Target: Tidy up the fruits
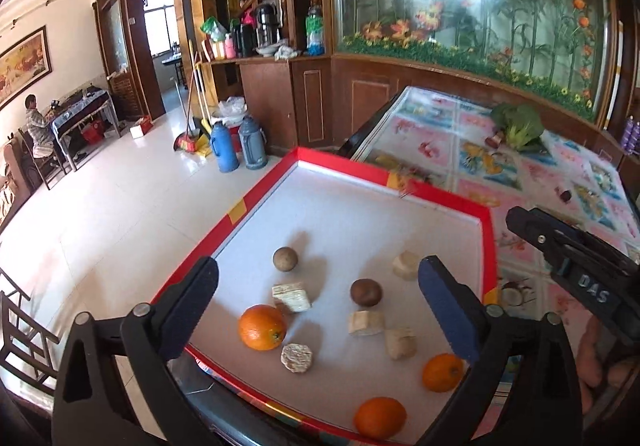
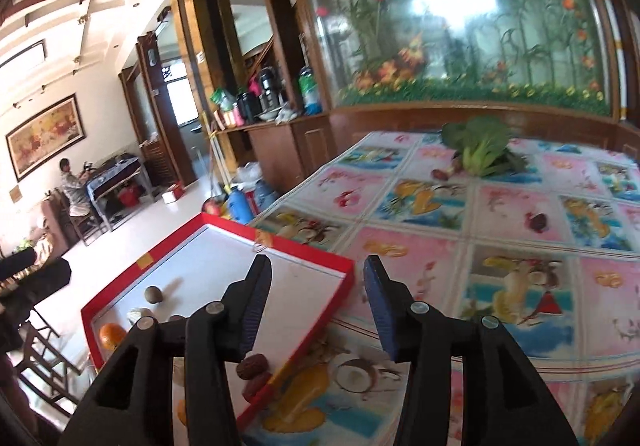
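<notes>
A red-rimmed tray [image 1: 440, 195] with a white floor sits on the table's left corner. In it lie three oranges [image 1: 262, 327], two brown round fruits [image 1: 365, 292] and several pale cut chunks [image 1: 291, 297]. My left gripper [image 1: 316, 306] is open and empty, hovering above the tray's near side. My right gripper [image 2: 316, 310] is open and empty over the tray's right rim [image 2: 316, 338]; two dark red dates [image 2: 253, 366] lie just inside that rim by its left finger. More dates [image 2: 538, 222] lie loose on the tablecloth. The right gripper also shows in the left wrist view [image 1: 568, 246].
The table carries a flowered cloth [image 2: 500, 246]. A leafy green vegetable [image 2: 480, 150] lies at the far side with a date [image 2: 440, 174] beside it. A wood-panelled glass wall stands behind. Off the table's left edge are floor, thermos flasks [image 1: 236, 144] and a chair [image 1: 20, 338].
</notes>
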`<control>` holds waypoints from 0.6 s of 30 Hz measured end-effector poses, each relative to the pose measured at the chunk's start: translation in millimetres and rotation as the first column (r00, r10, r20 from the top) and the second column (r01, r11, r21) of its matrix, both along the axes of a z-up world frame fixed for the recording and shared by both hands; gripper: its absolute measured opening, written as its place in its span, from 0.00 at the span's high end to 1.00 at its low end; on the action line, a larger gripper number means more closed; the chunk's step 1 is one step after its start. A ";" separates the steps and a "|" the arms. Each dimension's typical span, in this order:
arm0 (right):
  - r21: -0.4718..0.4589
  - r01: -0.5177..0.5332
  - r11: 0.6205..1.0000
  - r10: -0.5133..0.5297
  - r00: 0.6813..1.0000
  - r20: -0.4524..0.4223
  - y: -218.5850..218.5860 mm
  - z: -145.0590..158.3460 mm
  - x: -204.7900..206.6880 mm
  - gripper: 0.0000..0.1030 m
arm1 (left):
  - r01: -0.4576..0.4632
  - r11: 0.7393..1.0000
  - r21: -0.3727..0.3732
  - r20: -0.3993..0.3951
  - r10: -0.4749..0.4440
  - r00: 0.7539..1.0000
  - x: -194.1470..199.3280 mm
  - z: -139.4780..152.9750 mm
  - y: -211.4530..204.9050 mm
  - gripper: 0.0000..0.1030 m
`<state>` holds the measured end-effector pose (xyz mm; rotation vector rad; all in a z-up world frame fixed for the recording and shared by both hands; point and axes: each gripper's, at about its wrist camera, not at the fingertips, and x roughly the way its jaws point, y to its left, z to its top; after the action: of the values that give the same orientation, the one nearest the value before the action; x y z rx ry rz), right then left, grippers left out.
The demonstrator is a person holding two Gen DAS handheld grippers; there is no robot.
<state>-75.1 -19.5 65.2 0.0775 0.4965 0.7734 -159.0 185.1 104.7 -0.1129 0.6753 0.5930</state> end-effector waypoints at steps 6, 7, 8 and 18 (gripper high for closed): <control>0.084 0.060 0.995 -0.065 0.996 0.056 -39.2 6.8 -35.6 0.45 | -0.024 0.994 0.109 0.084 0.015 0.996 -25.7 29.1 -22.9 0.00; 0.101 0.059 0.993 -0.065 0.996 0.057 -43.9 6.8 -41.1 0.43 | -0.039 0.991 0.131 0.100 0.026 0.995 -31.8 33.0 -26.1 0.00; 0.116 0.064 0.991 -0.072 0.996 0.060 -49.9 6.2 -49.2 0.41 | -0.047 0.988 0.147 0.115 0.030 0.993 -37.6 36.3 -29.2 0.00; 0.132 0.067 0.989 -0.087 0.984 0.153 -67.6 29.3 -104.8 0.37 | -0.037 0.979 0.200 0.227 -0.009 0.974 -86.4 52.2 -51.3 0.00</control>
<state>-179.9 -87.0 94.5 0.1505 0.2915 0.7280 -245.4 133.8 156.8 0.0061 0.3897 0.6486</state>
